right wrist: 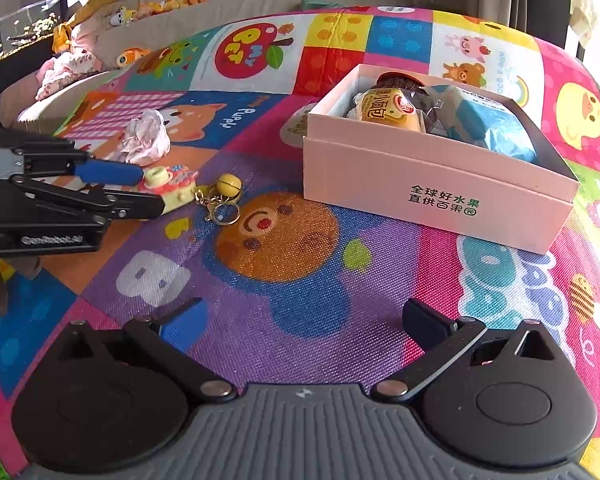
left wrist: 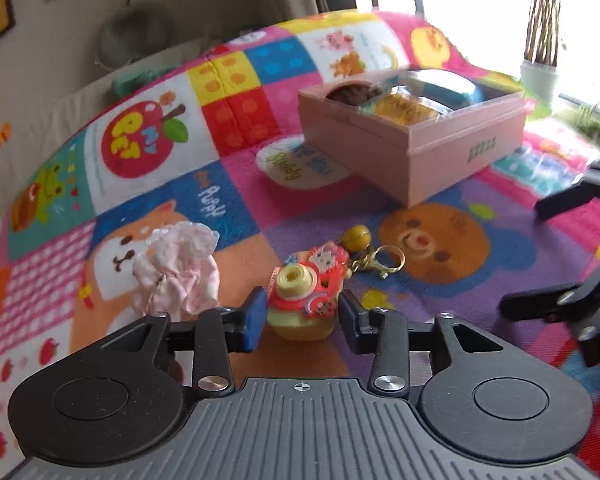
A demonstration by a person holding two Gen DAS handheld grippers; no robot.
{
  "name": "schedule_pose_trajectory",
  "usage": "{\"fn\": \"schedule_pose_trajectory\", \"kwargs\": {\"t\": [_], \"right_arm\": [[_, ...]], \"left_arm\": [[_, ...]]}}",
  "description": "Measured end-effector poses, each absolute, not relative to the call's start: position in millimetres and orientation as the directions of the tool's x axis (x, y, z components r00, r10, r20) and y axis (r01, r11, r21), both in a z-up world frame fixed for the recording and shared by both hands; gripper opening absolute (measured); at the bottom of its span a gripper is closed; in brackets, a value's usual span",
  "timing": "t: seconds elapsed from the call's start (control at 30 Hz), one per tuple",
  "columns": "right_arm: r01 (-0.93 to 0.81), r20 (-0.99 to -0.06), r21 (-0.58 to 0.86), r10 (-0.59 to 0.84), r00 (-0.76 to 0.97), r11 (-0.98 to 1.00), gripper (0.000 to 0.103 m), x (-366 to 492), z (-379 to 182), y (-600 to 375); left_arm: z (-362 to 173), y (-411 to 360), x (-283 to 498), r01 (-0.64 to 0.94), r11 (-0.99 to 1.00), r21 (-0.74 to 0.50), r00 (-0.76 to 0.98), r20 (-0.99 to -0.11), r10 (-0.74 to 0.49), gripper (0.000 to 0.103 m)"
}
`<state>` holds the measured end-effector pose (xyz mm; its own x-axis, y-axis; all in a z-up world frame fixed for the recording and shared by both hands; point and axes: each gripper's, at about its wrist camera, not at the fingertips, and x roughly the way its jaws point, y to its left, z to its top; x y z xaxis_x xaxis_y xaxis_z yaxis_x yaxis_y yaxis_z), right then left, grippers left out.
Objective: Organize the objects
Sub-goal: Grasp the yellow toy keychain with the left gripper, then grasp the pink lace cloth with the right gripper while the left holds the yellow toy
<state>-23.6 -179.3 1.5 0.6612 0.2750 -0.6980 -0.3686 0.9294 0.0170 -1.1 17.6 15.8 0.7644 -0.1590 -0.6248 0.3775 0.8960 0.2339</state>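
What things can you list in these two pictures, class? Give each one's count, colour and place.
Toy keychain: one, red and yellow, on the mat, between the left gripper's fingers.
Bell: one, yellow, on the keychain's ring.
Cloth: one, pink-white, crumpled on the mat.
Box: one, pink, open, on the mat.
Snack packet: one, yellow, in the box.
Pack: one, blue, in the box.
Mat: one, multicoloured.
Left gripper: around the keychain; contact unclear.
Right gripper: open, above the mat.

Play mat (right wrist: 300, 320): box (right wrist: 432, 192), keychain (right wrist: 172, 188) (maybe scrunchie (right wrist: 146, 138))
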Motion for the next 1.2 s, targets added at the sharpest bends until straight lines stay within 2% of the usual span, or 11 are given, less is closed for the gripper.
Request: {"fn": "schedule_pose_trajectory", "kwargs": {"t": [0.07, 0.23, 0.37, 0.47, 0.53, 0.63, 0.83, 1.07, 1.2], "right_arm": [[-0.369, -0.698, 0.018, 0.276, 0.661, 0.929, 0.103, -23.4, 1.1, -179.9], [-0.369, -0.697, 0.019, 0.277, 0.661, 0.929, 0.103, -23.2, 0.8, -180.2], [-0.369, -0.697, 0.019, 0.277, 0.661, 0.929, 0.103, -23.2, 0.7, -180.4], [-0.369, -0.698, 0.019, 0.276, 0.66, 0.929, 0.103, -23.2, 0.7, -180.4], [-0.368, -0.699, 0.021, 0.277, 0.659, 0.93, 0.103, -23.1, 0.7, -180.8], [-0.366, -0.701, 0.02, 0.274, 0.658, 0.931, 0.103, -23.2, 0.8, -180.3], [-0.369, -0.7, 0.019, 0.276, 0.659, 0.929, 0.103, -23.3, 0.7, -180.3], [-0.366, -0.698, 0.02, 0.275, 0.661, 0.931, 0.103, -21.6, 1.6, -178.7], [-0.42, -0.665, 0.078, 0.361, 0.654, 0.904, 0.103, -11.2, 18.2, -162.5]], "left_arm": [[11.9, 17.7, 4.6, 0.357, 0.902, 0.245, 0.765, -0.631, -0.131, 0.051], [13.6, 31.4, 20.5, 0.318, 0.942, 0.104, 0.734, -0.656, -0.176, 0.051], [12.7, 34.7, 25.2, 0.304, 0.951, 0.062, 0.731, -0.655, -0.191, 0.051], [11.7, 38.2, 27.7, 0.282, 0.959, 0.032, 0.747, -0.635, -0.198, 0.045], [11.4, 41.7, 27.6, 0.259, 0.966, 0.01, 0.769, -0.607, -0.2, 0.033], [11.5, 48.1, 28.3, 0.246, 0.968, -0.041, 0.784, -0.579, -0.223, 0.031], [10.8, 59.0, 22.9, 0.246, 0.959, -0.138, 0.765, -0.58, -0.28, 0.03], [9.4, 81.1, -37.4, 0.31, 0.943, -0.118, 0.733, -0.602, -0.316, 0.028], [8.0, 93.0, -53.0, 0.294, 0.944, -0.147, 0.741, -0.589, -0.322, 0.027]]}}
